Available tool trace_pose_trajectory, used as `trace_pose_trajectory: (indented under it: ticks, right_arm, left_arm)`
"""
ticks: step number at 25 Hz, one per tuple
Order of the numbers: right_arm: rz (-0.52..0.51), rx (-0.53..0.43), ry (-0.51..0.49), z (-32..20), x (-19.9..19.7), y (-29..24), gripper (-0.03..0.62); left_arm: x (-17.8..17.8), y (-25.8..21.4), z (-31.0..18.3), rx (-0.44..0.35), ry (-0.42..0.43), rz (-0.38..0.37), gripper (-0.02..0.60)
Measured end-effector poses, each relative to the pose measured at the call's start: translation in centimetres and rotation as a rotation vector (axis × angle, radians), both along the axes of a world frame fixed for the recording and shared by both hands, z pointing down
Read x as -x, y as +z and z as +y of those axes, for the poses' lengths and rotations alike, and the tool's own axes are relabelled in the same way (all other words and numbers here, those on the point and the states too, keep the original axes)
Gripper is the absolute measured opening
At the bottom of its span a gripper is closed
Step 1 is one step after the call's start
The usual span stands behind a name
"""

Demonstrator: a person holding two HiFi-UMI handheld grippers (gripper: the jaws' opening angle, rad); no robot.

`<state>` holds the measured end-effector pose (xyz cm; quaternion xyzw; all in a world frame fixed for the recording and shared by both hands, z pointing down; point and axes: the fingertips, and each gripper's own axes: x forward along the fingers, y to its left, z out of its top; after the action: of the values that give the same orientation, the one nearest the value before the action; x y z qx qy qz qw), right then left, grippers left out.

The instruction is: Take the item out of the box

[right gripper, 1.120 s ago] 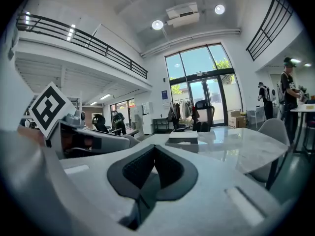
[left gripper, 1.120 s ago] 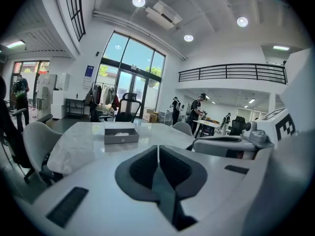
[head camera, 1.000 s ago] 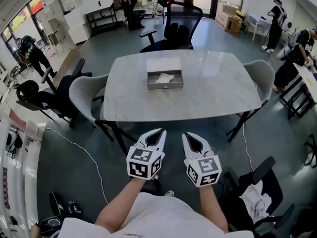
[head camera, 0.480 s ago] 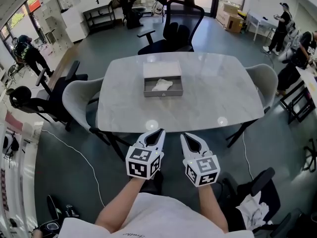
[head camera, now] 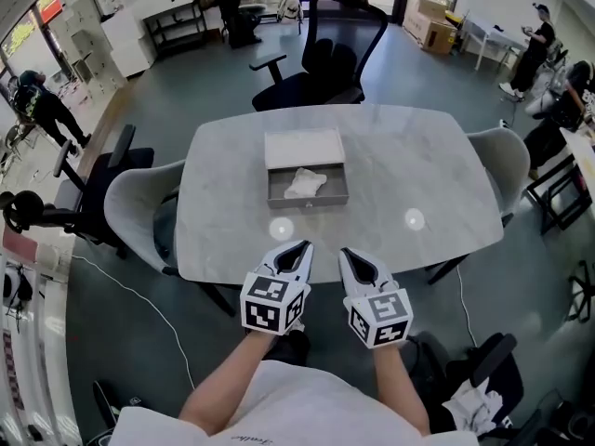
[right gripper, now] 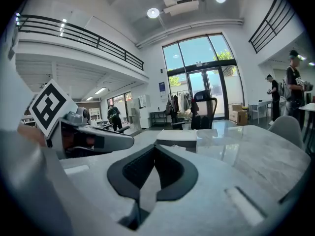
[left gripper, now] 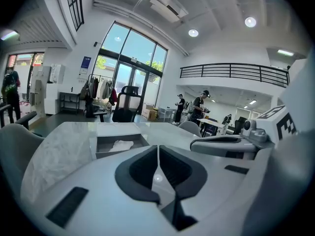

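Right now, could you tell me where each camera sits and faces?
Head view: on the head, steeply down at table, box; forearms, left gripper, right gripper show.
Left gripper view: on that gripper, along its shut jaws toward box; right gripper beside.
Right gripper view: on that gripper, along its shut jaws toward box; left gripper beside.
All share the box.

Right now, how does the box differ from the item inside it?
The box is grey, rectangular and straight-walled; the white crumpled item is irregular and looks soft. The box stands on the marble table; the white crumpled item lies inside it, covering only the middle of its floor. Shared: neither is touched, since the left tool and right tool, both shut, are at the table's near edge.
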<state>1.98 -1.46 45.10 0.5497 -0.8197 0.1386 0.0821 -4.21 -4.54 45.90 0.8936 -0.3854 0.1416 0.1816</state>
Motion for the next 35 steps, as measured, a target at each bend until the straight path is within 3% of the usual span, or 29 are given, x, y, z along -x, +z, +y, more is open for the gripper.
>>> trace_pose_trajectory:
  ticks: [16, 26, 35]
  right_arm:
    - [0.051, 0.053, 0.026, -12.9, 0.5, 0.4, 0.005]
    - [0.05, 0.063, 0.024, -15.8, -3.4, 1.2, 0.005]
    - [0.01, 0.094, -0.055, -18.9, -6.7, 2.8, 0.005]
  left_arm:
    - [0.3, 2.9, -13.7, 0.075, 0.065, -0.045, 0.017]
    - [-4.0, 6.8, -17.9, 0.062, 0.123, -0.229, 0.017]
    - [-6.7, 10.6, -21.1, 0.104, 0.09, -0.404, 0.018]
